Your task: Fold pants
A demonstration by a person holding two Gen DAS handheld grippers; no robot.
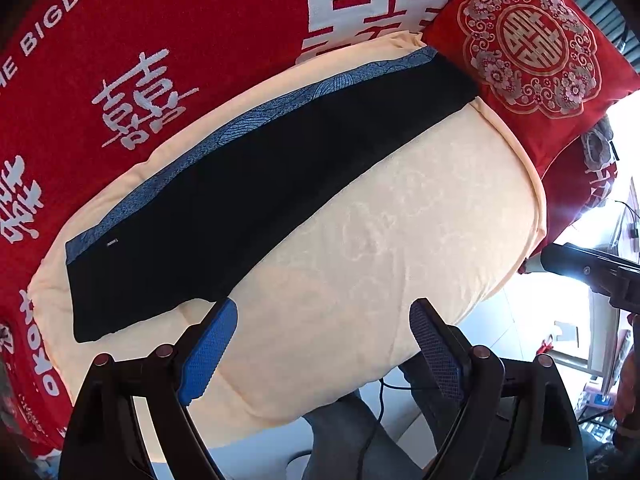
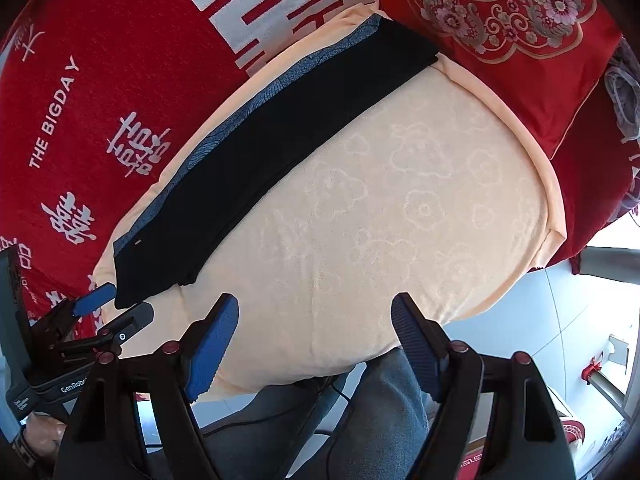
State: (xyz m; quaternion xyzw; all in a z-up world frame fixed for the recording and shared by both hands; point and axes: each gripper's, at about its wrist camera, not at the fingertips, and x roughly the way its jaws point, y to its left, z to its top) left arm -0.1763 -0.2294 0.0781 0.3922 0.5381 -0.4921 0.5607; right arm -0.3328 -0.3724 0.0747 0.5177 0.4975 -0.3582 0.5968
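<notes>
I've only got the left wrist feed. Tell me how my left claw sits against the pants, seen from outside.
Observer: In the right wrist view the left claw hangs open by the near corner of the black pants. I cannot tell whether it touches them.
Operator: Now report the right claw. I see only a sliver of it at my edge.
Observer: The right claw is open with nothing between its pads. It is over the bare cream blanket, apart from the pants.
</notes>
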